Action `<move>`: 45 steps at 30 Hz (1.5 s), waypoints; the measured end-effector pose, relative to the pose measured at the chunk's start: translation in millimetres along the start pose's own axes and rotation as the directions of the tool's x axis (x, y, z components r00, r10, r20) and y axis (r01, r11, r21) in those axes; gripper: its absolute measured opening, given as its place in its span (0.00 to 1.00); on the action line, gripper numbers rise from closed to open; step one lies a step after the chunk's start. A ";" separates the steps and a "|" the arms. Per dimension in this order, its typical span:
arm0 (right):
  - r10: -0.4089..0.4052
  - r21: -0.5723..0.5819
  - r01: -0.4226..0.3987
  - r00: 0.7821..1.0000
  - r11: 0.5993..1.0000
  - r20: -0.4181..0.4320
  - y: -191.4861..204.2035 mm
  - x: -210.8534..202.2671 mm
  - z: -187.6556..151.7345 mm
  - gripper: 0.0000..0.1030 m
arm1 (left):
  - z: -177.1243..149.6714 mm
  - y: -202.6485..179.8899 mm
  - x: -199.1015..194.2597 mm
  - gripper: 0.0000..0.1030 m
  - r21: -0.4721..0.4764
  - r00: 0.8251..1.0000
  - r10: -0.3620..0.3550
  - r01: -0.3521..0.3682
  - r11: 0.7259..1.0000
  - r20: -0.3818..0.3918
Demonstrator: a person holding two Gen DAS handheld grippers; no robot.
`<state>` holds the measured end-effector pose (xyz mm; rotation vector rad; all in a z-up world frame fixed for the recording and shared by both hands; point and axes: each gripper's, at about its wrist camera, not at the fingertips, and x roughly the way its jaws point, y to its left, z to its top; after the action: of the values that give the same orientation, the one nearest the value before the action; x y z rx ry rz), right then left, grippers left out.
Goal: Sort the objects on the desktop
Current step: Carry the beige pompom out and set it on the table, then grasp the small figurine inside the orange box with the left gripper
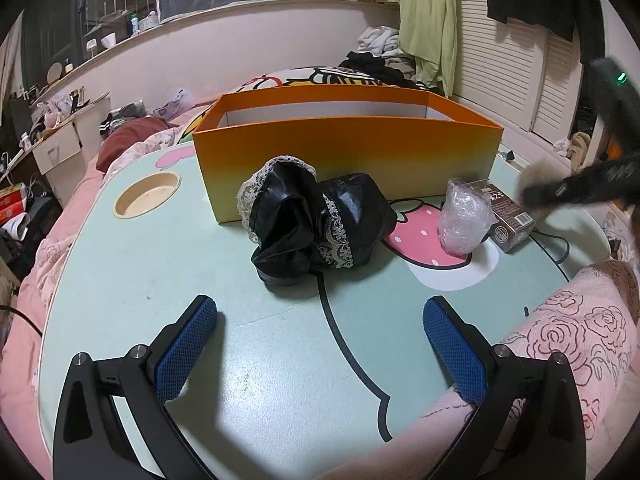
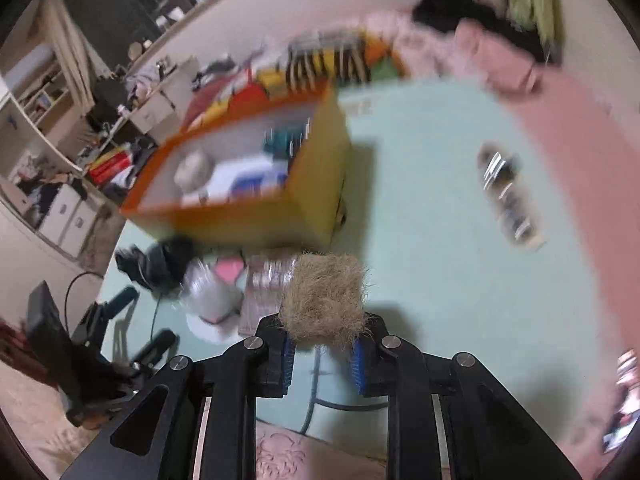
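Note:
My left gripper [image 1: 320,304] hangs open over the mint-green table [image 1: 160,264] with nothing between its blue pads. Just beyond it lies a black lace-trimmed cloth [image 1: 316,220], in front of the open orange box [image 1: 348,152]. To the right of the cloth stand a clear plastic bundle [image 1: 464,216] and a small brown carton [image 1: 512,220]. My right gripper [image 2: 326,328] is shut on a tan furry tuft [image 2: 324,296], above the table and near the box [image 2: 248,216]. In the left wrist view it appears blurred at the right edge [image 1: 580,184]. The box holds several blurred items.
A round cup recess [image 1: 146,199] sits at the table's left. A blurred dark object [image 2: 508,196] lies on the table right of the box. Pink floral bedding [image 1: 580,320] borders the table's near right side, and a thin black cable [image 1: 556,240] trails near the carton.

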<state>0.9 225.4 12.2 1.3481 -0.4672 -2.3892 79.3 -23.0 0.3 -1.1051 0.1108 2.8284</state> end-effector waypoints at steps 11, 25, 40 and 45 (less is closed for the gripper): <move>-0.066 -0.187 0.108 0.974 0.976 0.216 64.0 0.5 -16.0 0.57 | -0.3 1.0 -1.0 1.00 0.000 1.000 -0.001 0.001 1.000 -0.001; -0.228 -0.318 0.276 0.957 0.907 0.180 56.7 25.6 -48.7 0.90 | -1.0 1.3 -2.7 1.00 0.006 1.000 0.000 0.000 1.000 -0.002; -0.224 -0.315 0.270 0.959 0.910 0.176 56.9 31.4 -50.4 0.93 | 30.9 6.3 -38.4 0.81 -0.042 0.996 -0.089 0.090 0.995 0.029; -0.223 -0.315 0.270 0.959 0.910 0.176 56.4 30.7 -50.3 0.94 | 116.1 8.3 -45.2 0.66 -0.125 0.974 -0.216 0.207 0.970 -0.066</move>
<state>37.7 156.0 -10.1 1.1503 0.0895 -2.6245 33.4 -22.1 116.4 -1.1752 -0.1611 2.6311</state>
